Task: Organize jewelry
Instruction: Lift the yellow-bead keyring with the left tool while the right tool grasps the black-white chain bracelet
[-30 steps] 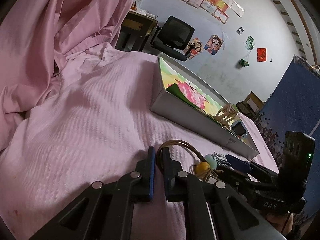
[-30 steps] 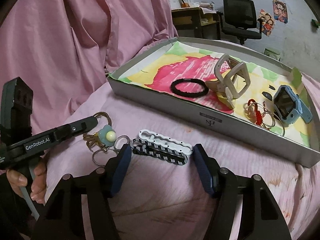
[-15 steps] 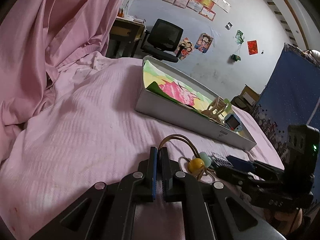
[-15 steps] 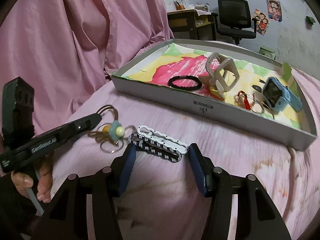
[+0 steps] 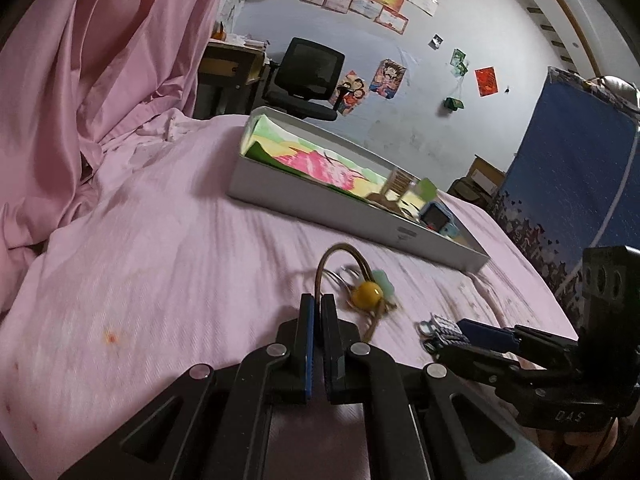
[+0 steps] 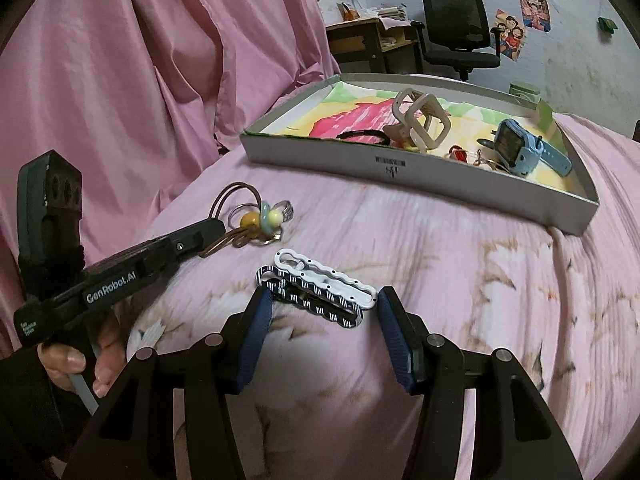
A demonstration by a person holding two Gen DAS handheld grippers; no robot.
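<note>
Left claw [image 5: 319, 312] around brown cord [image 5: 340, 258]

Beaded cord charm lifts off the bed
The left gripper [image 5: 318, 312], clamped on the brown cord charm [image 6: 256, 220], now carries it higher, beads dangling and blurred.

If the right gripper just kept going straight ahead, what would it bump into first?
Most likely the two hair clips lying between the open right gripper fingers on the pink sheet; beyond them, the tray's near wall. Depth is uncertain.

Soft, even indoor light; fisheye bends dark edges; motion blur, perhaps, smears the centre.
</note>
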